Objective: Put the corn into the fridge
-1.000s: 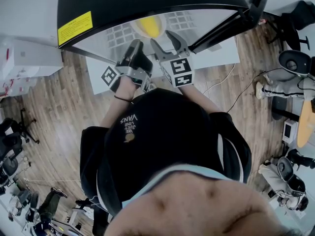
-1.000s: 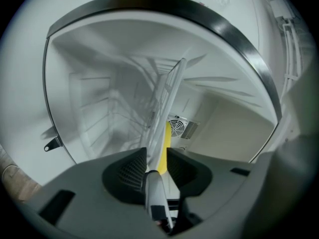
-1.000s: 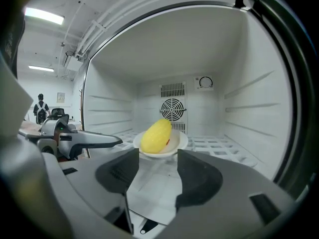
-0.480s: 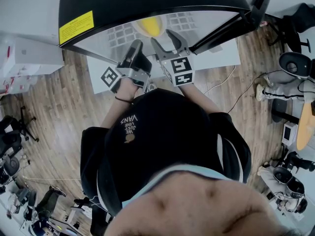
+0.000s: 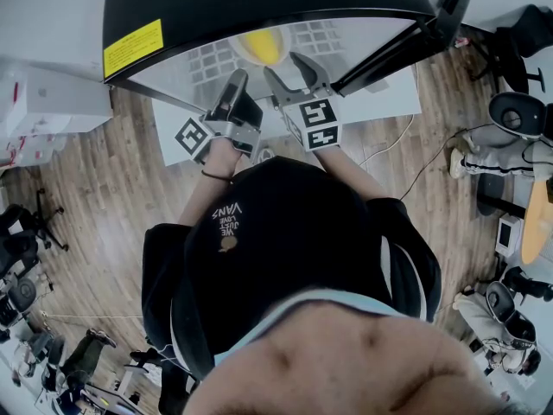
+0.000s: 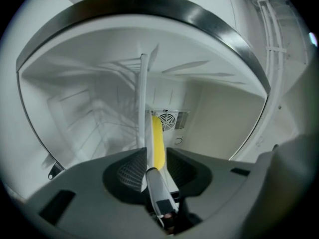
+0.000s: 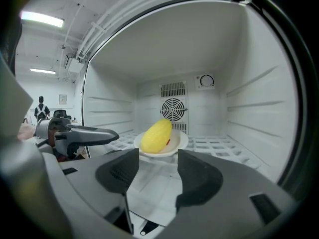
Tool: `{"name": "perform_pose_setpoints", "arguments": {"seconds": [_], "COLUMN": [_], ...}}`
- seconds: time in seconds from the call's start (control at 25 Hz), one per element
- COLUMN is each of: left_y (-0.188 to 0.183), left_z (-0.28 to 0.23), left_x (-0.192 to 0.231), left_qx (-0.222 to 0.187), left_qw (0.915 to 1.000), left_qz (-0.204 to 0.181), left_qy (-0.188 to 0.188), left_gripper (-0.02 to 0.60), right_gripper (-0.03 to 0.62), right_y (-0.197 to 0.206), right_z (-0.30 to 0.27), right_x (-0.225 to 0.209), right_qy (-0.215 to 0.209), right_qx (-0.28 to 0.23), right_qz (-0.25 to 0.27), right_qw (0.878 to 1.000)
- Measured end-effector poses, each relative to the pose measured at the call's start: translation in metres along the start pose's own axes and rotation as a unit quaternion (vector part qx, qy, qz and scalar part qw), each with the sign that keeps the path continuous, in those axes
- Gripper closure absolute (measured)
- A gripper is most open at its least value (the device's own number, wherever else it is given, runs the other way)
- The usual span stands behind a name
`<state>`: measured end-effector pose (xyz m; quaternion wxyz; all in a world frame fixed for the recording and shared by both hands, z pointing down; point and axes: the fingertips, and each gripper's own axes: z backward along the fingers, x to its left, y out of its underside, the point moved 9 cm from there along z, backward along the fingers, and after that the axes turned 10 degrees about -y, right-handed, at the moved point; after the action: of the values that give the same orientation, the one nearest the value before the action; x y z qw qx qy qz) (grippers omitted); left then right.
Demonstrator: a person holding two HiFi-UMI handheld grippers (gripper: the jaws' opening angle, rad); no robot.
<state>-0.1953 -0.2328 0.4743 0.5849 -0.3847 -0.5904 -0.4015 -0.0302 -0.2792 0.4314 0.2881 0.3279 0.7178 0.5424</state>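
Yellow corn [image 7: 156, 136] on white plate [image 7: 180, 143]; left hand-held gripper [image 6: 155, 159], right hand-held gripper [image 7: 158, 162] gaping.

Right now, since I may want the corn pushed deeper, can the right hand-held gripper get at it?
Probably yes: the right hand-held gripper is open and faces the corn on its plate, with only bare fridge shelf between them.

Brightness: the fridge [image 7: 259, 108] interior is evenly bright white; the floor [image 5: 104, 197] in the head view is dimmer.
Source: ceiling strip lights [image 7: 42, 19] glare at the right gripper view's upper left.
Shadows: soft grey streaks on the fridge wall, left gripper view.
Distortion: strong fisheye curving, black corners.
Focus: near foregrounds look soft, possibly blurred.
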Motion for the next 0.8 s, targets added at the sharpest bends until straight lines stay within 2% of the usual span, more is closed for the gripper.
{"name": "perform_pose_setpoints", "arguments": {"seconds": [0.28,0.4,0.6,0.72,0.8], "left_y": [-0.001,0.001,0.001,0.0,0.004], "left_z": [0.001,0.001,0.006,0.006,0.007], "left_x": [-0.012,-0.019,-0.024,-0.025,-0.026], "left_qx": [0.023,0.028,0.029,0.034,0.038], "left_qw": [0.9955,0.9876,0.9784,0.9668,0.9621], "left_qz": [-0.092,-0.154,-0.204,-0.252,-0.269], "left_qy": [-0.001,-0.004,-0.016,-0.022,-0.027], "left_gripper": [0.474,0.474,0.474,0.474,0.474], "right_gripper": [0.361,0.361,0.361,0.361,0.361], "right_y": [-0.002,-0.002,-0.001,0.001,0.002], "right_z": [0.006,0.009,0.014,0.016,0.019], "right_x": [0.005,0.005,0.007,0.007,0.007], "right_qy": [0.001,0.003,0.005,0.005,0.005], "right_qx": [-0.006,-0.008,-0.007,-0.006,-0.004], "right_qz": [-0.004,-0.006,-0.007,-0.006,-0.002], "right_qw": [1.0,1.0,1.0,1.0,1.0]}}
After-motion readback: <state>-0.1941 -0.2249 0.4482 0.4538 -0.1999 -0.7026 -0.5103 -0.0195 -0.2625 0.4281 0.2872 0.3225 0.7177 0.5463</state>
